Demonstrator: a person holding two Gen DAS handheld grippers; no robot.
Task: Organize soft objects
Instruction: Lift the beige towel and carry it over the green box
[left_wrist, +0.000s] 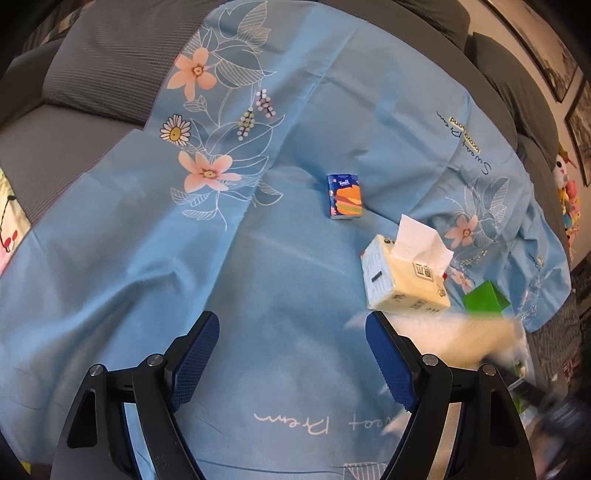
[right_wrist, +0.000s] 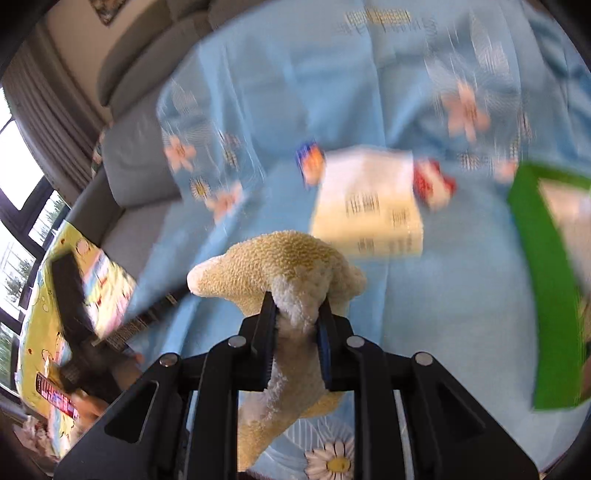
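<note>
My right gripper (right_wrist: 296, 308) is shut on a cream and white plush toy (right_wrist: 280, 266) and holds it above the blue floral sheet (right_wrist: 424, 295). The toy shows as a pale blur in the left wrist view (left_wrist: 461, 336). My left gripper (left_wrist: 291, 332) is open and empty over the sheet (left_wrist: 184, 258). A yellow tissue pack (left_wrist: 402, 277) with a tissue sticking out lies right of it, also in the right wrist view (right_wrist: 369, 210). A small blue pocket tissue pack (left_wrist: 344, 197) lies further back. A green box (right_wrist: 546, 288) stands open at the right.
The sheet covers a grey sofa (left_wrist: 92, 74) with cushions behind. A small red and white thing (right_wrist: 432, 184) lies by the tissue pack. A yellow patterned cloth (right_wrist: 48, 295) with a black remote (right_wrist: 70, 295) lies left. Framed pictures (left_wrist: 554, 62) hang on the wall.
</note>
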